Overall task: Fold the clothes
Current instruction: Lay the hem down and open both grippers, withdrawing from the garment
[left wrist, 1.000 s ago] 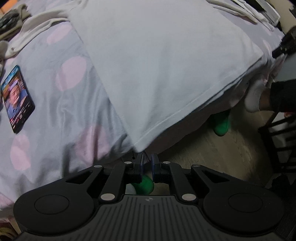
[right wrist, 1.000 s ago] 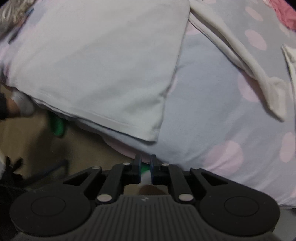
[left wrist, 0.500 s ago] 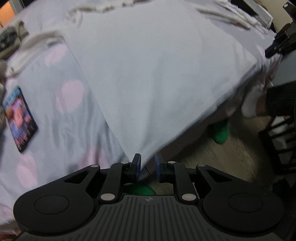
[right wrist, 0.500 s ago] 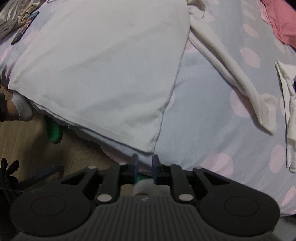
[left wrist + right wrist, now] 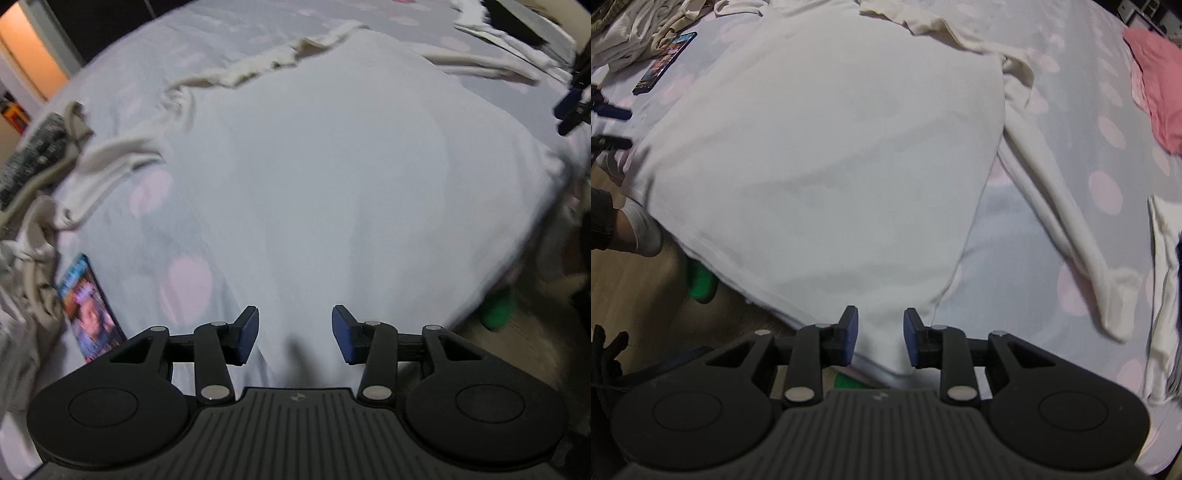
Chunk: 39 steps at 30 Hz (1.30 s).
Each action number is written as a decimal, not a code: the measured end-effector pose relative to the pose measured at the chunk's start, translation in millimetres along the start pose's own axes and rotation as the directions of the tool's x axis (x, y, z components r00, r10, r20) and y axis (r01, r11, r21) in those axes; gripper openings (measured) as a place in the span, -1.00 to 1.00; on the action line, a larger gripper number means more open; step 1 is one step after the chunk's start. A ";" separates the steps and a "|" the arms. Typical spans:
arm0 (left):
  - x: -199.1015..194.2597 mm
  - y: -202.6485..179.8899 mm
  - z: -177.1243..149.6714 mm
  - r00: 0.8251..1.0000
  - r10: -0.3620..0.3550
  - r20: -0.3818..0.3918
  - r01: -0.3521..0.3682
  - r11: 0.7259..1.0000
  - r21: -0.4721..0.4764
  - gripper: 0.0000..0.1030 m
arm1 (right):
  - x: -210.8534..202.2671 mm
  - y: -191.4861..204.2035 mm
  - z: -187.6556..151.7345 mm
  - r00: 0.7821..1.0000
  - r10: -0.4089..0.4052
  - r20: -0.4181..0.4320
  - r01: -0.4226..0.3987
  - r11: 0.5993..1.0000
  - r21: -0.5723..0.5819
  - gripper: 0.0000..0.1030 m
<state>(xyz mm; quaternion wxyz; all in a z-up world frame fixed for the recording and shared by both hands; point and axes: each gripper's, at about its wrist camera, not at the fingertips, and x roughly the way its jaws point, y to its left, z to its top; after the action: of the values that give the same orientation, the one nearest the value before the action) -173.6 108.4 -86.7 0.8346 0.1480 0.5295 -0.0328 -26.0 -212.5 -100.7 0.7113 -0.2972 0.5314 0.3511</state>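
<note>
Both pairs of tongs have just been opening since a second ago, when each was pressed nearly together at a near corner of the white garment (image 5: 332, 184); now we have our left tongs (image 5: 295, 334) spread wide over its near left corner, with cloth lying between the pads but untouched by them. Our right tongs (image 5: 880, 336) are parted less widely, and the near right corner of the garment sits in the gap, seemingly free of both pads. We judge the hem has been let go after a straightening pull, since the garment now lies flat on the spotted bed (image 5: 1071, 240), its near edge hanging slightly over the bedside. A sleeve (image 5: 1052, 206) trails off to the right, not yet folded in. A phone (image 5: 90, 306) rests on the bed to the left.
</note>
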 end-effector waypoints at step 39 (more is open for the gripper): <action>-142.4 20.3 124.3 0.959 0.059 0.277 -0.009 0.984 -0.180 0.06 | -142.7 39.2 64.3 0.910 -0.133 0.393 0.136 0.990 0.021 -0.17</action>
<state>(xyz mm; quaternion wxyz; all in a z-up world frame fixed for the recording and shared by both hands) -123.0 78.1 93.9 0.9116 0.0761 0.4040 0.0082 -49.6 -165.0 51.6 0.8249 -0.2589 0.3550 0.3556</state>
